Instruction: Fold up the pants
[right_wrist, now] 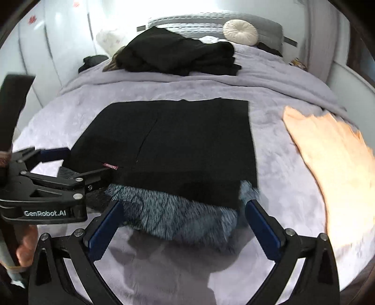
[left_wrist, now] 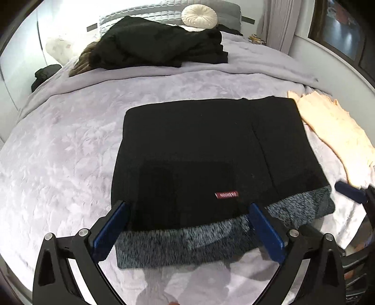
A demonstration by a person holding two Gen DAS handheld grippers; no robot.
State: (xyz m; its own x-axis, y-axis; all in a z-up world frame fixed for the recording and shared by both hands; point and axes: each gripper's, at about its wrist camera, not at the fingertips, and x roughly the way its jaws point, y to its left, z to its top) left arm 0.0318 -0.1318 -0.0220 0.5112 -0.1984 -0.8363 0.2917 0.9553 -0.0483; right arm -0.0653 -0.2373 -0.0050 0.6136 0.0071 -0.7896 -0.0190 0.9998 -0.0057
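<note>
Jaws wide apart on both my grippers, nothing between them. My left gripper (left_wrist: 188, 214) sits low over the near edge of the pants (left_wrist: 211, 150), its blue pads (left_wrist: 267, 232) straddling the fuzzy grey band (left_wrist: 187, 244); from the right wrist view it comes in from the left side, tilted sideways, tips at the near-left corner of the fabric beside the red label (right_wrist: 110, 166). Can't tell whether its tips touch the cloth. My right gripper (right_wrist: 185, 219) hovers just off the near edge, pads either side of the fuzzy lining (right_wrist: 187, 213) that sticks out from under the top layer; in the left wrist view only one blue finger (left_wrist: 349, 188) of it shows at the right edge. Pants lie on the bed (left_wrist: 58, 145), mid-bed and toward my side, folded into a flat, roughly rectangular black stack. Top layer is smooth, with a seam running front to back and the red label (left_wrist: 226, 194) near the front. Grey-blue fleece inner side is exposed along the whole near edge, bulging more on the right in the right wrist view. A peach cloth (right_wrist: 328, 154) lies to the right: just beside the pants' far right corner in the left view, apart in the right view. A dark clothes pile (left_wrist: 159, 44) sits well behind, near a round cream cushion (left_wrist: 199, 15) at the headboard.
</note>
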